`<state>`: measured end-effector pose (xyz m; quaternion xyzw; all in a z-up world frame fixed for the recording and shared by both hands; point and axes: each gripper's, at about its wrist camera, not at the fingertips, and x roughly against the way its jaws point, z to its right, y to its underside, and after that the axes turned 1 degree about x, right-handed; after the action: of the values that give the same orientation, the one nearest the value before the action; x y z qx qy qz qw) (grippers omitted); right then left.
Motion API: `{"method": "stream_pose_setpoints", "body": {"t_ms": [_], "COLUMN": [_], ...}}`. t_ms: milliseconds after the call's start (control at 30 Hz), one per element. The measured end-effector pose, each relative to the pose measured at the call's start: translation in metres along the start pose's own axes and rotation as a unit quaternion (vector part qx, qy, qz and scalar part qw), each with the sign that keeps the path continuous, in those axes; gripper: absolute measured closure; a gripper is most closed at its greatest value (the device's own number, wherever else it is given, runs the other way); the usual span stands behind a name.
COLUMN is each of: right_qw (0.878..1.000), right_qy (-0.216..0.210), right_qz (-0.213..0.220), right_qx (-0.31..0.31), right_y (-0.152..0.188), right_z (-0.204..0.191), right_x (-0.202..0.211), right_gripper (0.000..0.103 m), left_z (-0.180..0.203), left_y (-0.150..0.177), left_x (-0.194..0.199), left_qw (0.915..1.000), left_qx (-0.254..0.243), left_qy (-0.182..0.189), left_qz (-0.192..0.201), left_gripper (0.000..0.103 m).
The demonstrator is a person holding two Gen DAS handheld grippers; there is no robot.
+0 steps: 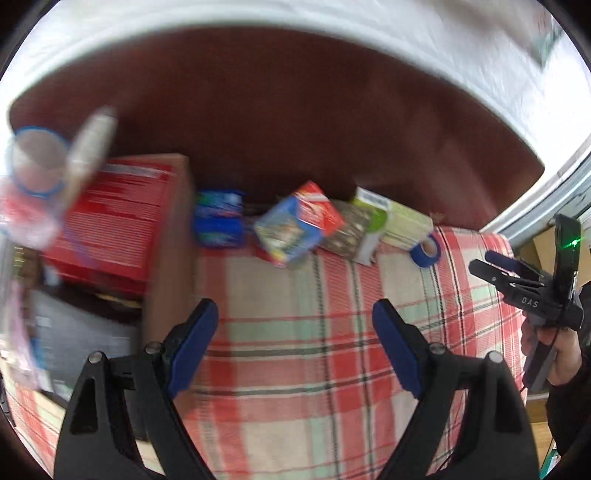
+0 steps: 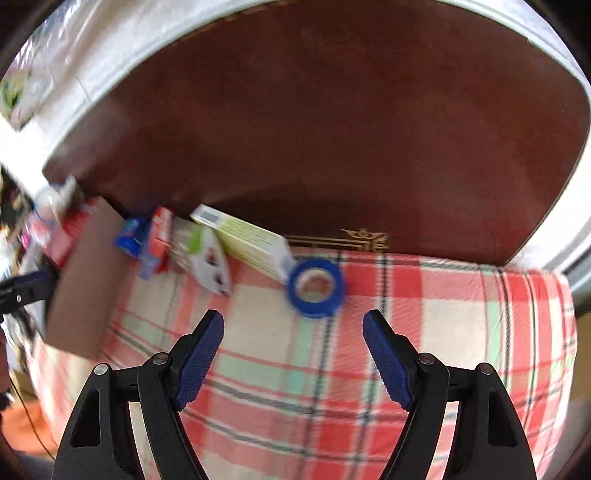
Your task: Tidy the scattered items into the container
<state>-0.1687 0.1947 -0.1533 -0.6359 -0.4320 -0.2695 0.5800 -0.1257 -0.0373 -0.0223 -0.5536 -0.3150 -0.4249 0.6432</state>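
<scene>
A cardboard box (image 1: 166, 240) stands on the plaid bed at the left, with red packaging (image 1: 110, 218) and other items inside; it also shows in the right wrist view (image 2: 85, 280). Along the headboard lie a blue pack (image 1: 218, 218), a blue-and-red carton (image 1: 295, 225), a dark-and-white pack (image 1: 354, 232), a pale green box (image 1: 402, 221) and a blue tape roll (image 1: 425, 250). My left gripper (image 1: 295, 314) is open and empty above the bedspread. My right gripper (image 2: 293, 321) is open and empty, just short of the blue tape roll (image 2: 316, 288). The green box (image 2: 251, 240) lies left of the roll.
A dark brown headboard (image 2: 314, 129) rises behind the items against a white wall (image 1: 332, 22). The plaid bedspread (image 2: 332, 387) covers the foreground. The right gripper and the hand holding it show at the right edge of the left wrist view (image 1: 491, 264). A clear cup with a blue rim (image 1: 37, 166) sits above the box.
</scene>
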Motion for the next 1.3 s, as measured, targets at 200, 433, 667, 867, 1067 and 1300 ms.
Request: {"method": "stream_pose_setpoints", "body": {"t_ms": [200, 433, 667, 867, 1067, 1300], "right_qw": [0.999, 0.998, 0.991, 0.98, 0.987, 0.992], "right_qy": [-0.011, 0.003, 0.028, 0.059, 0.047, 0.03], "right_qz": [-0.015, -0.041, -0.082, -0.077, -0.069, -0.064], "right_qx": [0.046, 0.04, 0.098, 0.174, 0.14, 0.101], "right_y": [0.0, -0.024, -0.034, -0.026, -0.021, -0.018], "right_z": [0.019, 0.04, 0.028, 0.0, -0.002, 0.008], "right_x": [-0.043, -0.077, -0.109, -0.107, -0.1, -0.094], "right_gripper": [0.024, 0.025, 0.047, 0.07, 0.081, 0.081], "left_z": [0.028, 0.03, 0.02, 0.01, 0.012, 0.028], "left_y": [-0.001, -0.005, -0.01, -0.015, -0.024, -0.035], "left_x": [-0.045, -0.063, -0.082, -0.099, -0.11, -0.12], "left_qw": [0.9998, 0.9994, 0.9989, 0.9989, 0.9992, 0.9885], "left_qx": [0.018, 0.028, 0.035, 0.038, -0.003, -0.117], "left_qy": [-0.006, -0.013, -0.015, -0.02, -0.038, -0.095], "left_qz": [-0.011, -0.018, -0.027, -0.021, -0.009, 0.017], "left_gripper": [0.017, 0.018, 0.017, 0.017, 0.017, 0.018]}}
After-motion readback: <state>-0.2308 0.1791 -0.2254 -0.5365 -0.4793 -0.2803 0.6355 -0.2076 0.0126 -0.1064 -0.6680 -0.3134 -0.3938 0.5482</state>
